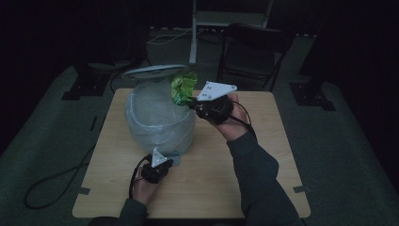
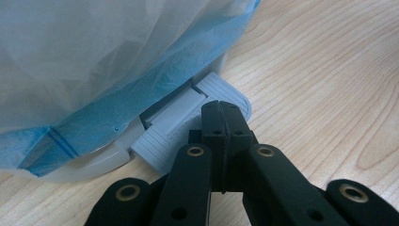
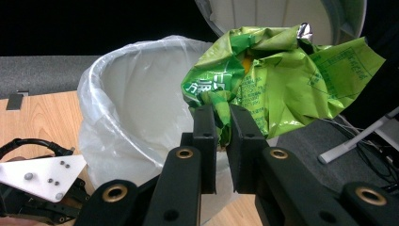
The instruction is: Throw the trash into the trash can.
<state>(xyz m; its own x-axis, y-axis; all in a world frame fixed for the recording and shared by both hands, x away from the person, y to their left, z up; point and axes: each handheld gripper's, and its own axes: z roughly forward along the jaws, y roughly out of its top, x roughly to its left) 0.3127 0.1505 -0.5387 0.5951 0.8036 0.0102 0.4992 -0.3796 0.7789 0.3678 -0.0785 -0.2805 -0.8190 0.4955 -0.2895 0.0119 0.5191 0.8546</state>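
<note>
Right gripper point(image 3: 223, 123) is clamped on a crumpled green foil wrapper point(image 3: 277, 80) above the white plastic-lined pedal bin point(image 1: 157, 117). Left gripper point(image 2: 224, 117), jaws together, presses the bin's grey ribbed pedal point(image 2: 188, 127).

Bin point(image 1: 157, 120) on tabletop point(image 1: 263, 160), toward far left corner. Pedal point(image 2: 188, 125) at bin's near side; left tongs point(image 2: 221, 115) on it. Wrapper point(image 1: 182, 88) above bin's right rim, in right tongs point(image 3: 222, 125).
</note>
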